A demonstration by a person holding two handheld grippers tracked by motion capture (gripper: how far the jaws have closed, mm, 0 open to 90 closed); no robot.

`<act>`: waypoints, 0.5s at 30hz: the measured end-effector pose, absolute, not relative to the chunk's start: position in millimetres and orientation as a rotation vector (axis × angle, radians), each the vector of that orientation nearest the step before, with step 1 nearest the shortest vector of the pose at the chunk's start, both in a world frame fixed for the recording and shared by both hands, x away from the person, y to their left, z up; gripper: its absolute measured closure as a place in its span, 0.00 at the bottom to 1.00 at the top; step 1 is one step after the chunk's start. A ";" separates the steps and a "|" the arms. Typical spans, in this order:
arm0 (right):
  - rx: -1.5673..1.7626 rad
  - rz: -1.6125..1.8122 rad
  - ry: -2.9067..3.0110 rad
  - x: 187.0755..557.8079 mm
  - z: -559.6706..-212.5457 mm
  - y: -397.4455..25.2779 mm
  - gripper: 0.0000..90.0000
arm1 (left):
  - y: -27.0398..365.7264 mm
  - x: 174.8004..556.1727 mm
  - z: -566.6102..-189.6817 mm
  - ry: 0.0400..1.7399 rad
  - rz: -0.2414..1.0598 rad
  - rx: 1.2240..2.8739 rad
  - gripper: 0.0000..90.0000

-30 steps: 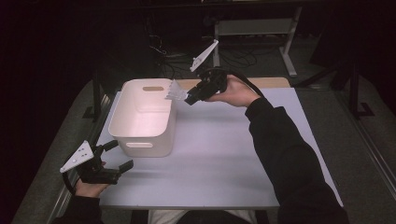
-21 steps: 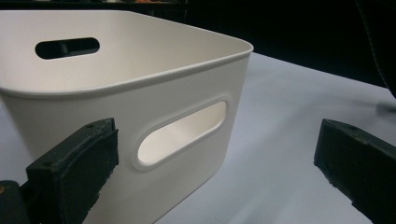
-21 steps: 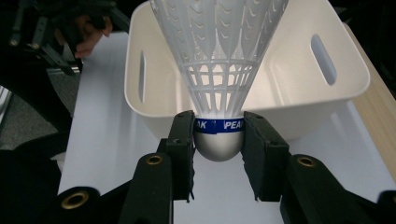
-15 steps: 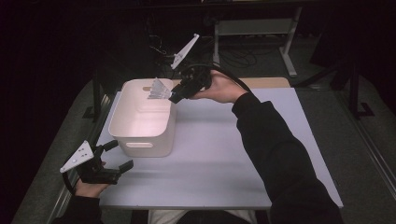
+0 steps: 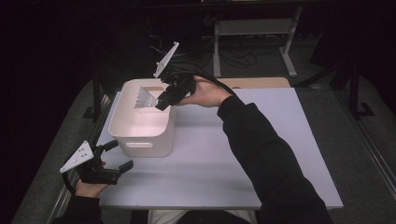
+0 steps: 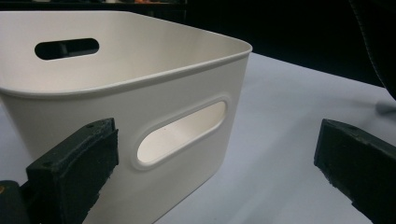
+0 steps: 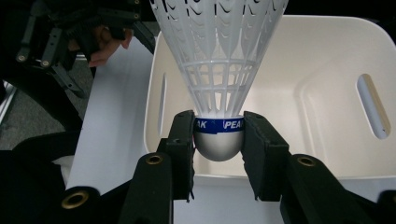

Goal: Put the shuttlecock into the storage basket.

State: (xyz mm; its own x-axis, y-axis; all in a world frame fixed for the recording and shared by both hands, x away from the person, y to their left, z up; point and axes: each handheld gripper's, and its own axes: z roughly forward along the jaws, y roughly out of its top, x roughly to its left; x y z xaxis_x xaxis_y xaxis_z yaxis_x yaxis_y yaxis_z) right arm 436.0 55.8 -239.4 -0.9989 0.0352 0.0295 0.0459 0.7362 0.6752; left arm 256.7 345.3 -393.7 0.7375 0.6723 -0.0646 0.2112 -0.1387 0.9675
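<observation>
A white plastic shuttlecock (image 7: 219, 70) with a blue band round its cork is clamped between the jaws of my right gripper (image 7: 218, 140). In the high view that gripper (image 5: 161, 100) hangs over the back of the white bin (image 5: 122, 126), the shuttlecock's skirt (image 5: 145, 99) pointing left across the opening. The bin's inside (image 7: 299, 93) looks bare. My left gripper (image 5: 114, 158) rests open on the table near the front left corner, just in front of the bin's handle slot (image 6: 182, 133). Its jaws stand wide apart with nothing between them.
The bin stands at the left of a pale table (image 5: 243, 154). To its right lies open tabletop, crossed by the right forearm in a dark sleeve (image 5: 261, 149). A wooden strip (image 5: 254, 82) runs along the back edge. Dark floor, cables and a metal frame (image 5: 252, 28) lie beyond.
My right gripper has carried the shuttlecock leftward from the bin's right rim to over its opening. The left gripper has stayed in place.
</observation>
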 end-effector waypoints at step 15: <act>-0.043 -1.089 -2.904 441.1 -266.2 76.7 0.72 | 345.6 255.7 -393.8 0.711 0.460 1.698 0.00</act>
State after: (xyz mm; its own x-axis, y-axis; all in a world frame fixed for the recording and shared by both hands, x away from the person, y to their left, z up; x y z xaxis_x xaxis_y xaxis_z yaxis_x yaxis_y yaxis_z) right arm 441.1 76.7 -266.2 -0.9988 0.0117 0.0474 0.0400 0.7533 0.6564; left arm 255.7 345.6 -393.8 0.7370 0.6724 -0.0685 0.2136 -0.1355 0.9675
